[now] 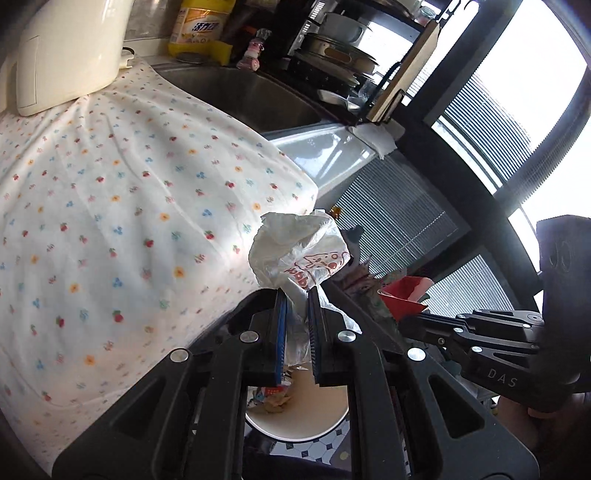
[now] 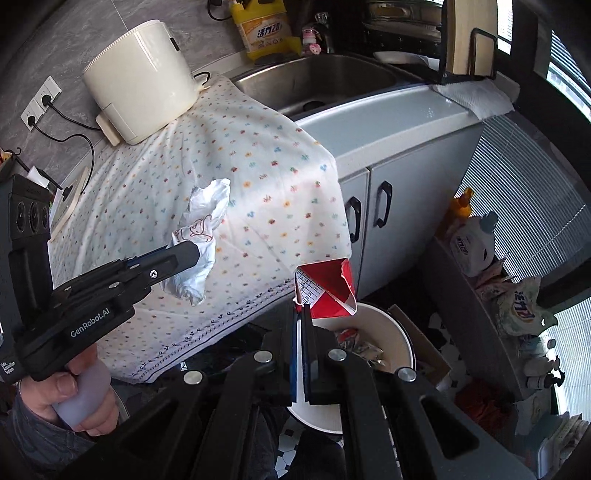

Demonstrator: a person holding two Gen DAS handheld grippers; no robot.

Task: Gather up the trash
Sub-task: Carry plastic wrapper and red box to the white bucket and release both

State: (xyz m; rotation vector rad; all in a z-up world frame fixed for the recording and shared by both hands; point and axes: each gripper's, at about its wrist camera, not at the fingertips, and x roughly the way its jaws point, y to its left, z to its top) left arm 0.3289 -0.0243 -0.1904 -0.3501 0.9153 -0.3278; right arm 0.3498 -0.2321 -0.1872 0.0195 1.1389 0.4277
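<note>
Your left claw [image 1: 295, 295] is clamped on a crumpled white plastic bag [image 1: 295, 254]: the 2 blue-padded fingers [image 1: 281, 325] pinch its lower part, and the printed bulk of the bag puffs out beyond the tips toward 12 o'clock. Directly below the fingers, at 6 o'clock in the left wrist view, sits a white bin [image 1: 314, 428] with wrappers already in it, on a patterned tile floor [image 1: 314, 448].

Your right claw [image 2: 301, 310] is pressed shut on a torn red and white carton [image 2: 328, 291]. It grips the carton's lower left edge, and the open red body stands out past the tips toward 1 o'clock. The same bin [image 2: 399, 339] lies just beyond and under the carton, from 3 to 5 o'clock of the tips.

In the right wrist view your left hand [image 2: 74, 398] holds its tool at 8 o'clock, and the bag [image 2: 199, 236] hangs in front of the flowered cloth [image 2: 258, 192], well left of the bin.

Farther out, that cloth covers the tabletop [image 2: 388, 125]. A cream appliance [image 2: 144, 81] stands on it at 11 o'clock. Behind are a steel sink [image 2: 325, 81] and a yellow detergent bottle [image 2: 266, 29] at 12 o'clock, with a paper towel [image 2: 476, 96] at 1 o'clock.
</note>
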